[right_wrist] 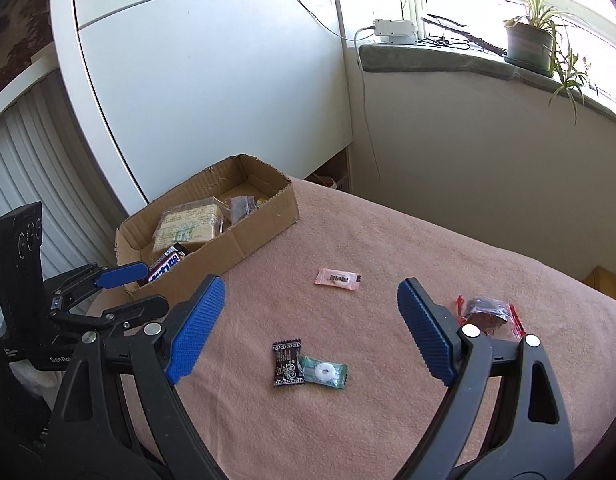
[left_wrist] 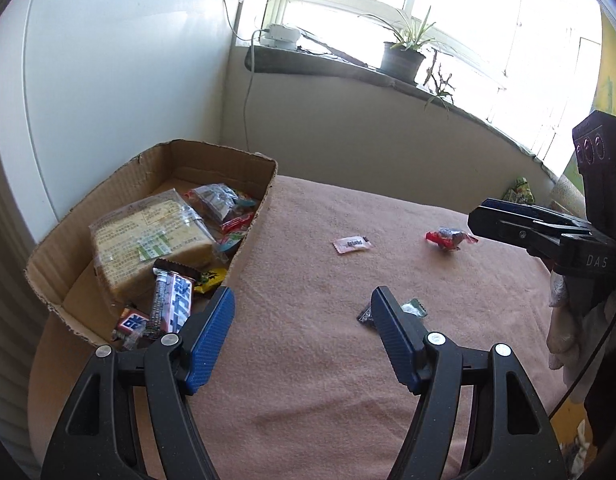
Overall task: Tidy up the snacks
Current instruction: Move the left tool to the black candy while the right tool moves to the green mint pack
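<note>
A surface (right_wrist: 388, 420) draped in a pink blanket fills most of the room corner below a bright window. At its far left edge sits an open cardboard box (right_wrist: 247, 236) holding a wrapped bread loaf (left_wrist: 147, 240), a chocolate bar (left_wrist: 173, 304) and other packets. The left tool (left_wrist: 301, 300), fingers spread wide and empty, hangs just right of the box. The right tool (right_wrist: 312, 292), also spread apart and empty, hovers over the loose sweets: a red-ended wrapped snack (right_wrist: 486, 312), a pink sachet (right_wrist: 337, 279), and a dark packet (right_wrist: 287, 363) touching a green mint candy (right_wrist: 324, 371).
</note>
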`<state>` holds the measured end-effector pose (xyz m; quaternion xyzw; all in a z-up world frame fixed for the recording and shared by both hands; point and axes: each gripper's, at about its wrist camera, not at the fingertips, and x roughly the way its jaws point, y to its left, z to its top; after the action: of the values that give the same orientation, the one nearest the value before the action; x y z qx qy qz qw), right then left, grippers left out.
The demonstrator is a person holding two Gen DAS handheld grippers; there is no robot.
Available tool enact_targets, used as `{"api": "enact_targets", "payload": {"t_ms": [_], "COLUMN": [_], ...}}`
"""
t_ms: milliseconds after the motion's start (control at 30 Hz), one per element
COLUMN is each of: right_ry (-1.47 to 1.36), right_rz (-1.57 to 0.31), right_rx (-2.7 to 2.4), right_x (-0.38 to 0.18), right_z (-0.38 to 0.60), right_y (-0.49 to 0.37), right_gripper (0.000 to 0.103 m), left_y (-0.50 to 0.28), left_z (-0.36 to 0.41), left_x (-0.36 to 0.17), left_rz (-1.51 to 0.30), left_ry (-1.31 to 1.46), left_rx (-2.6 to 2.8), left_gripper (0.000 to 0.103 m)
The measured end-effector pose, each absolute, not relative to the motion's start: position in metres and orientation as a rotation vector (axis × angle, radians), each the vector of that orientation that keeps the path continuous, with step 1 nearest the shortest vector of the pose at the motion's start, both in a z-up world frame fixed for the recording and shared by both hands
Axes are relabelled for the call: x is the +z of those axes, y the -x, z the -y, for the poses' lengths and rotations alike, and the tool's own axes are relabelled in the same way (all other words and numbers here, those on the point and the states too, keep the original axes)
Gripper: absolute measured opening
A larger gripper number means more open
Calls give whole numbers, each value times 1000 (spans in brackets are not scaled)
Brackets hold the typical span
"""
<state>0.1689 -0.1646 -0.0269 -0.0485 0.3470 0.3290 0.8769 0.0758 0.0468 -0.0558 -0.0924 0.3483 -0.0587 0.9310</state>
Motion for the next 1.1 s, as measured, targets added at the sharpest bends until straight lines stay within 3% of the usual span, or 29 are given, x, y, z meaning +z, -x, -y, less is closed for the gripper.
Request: {"api": "enact_targets", "payload": {"t_ms": [167,267,400,600,1033,1100], "right_ry": [146,214,320,417,579,585], "right_rz": [-773,-805,-830,-860,-860,-861], "right_rx": [693,718,758,819,881,887], "right_x": [-51,-66,-85,-105,-128,-131], "right_z": [186,186,180,167,142,140], "right_y": [-163,-159,-152,-156,-168,-171], "right_gripper": [89,80,70,56,52,46], "left_y": [-76,-78,-82,-90,-109,-112], "left_z": [-26,-16,-5,10,24,26], "left_x": [-64,-70,-79,-89,-106,-108], "left_rz": [-745,-766,-800,-841,-910,-918], "left_ry": [181,182,184,183,174,174], "left_rx": [-163,-181,-199,-221,-232,-232], "left_gripper": [70,70,58,52,47,47]}}
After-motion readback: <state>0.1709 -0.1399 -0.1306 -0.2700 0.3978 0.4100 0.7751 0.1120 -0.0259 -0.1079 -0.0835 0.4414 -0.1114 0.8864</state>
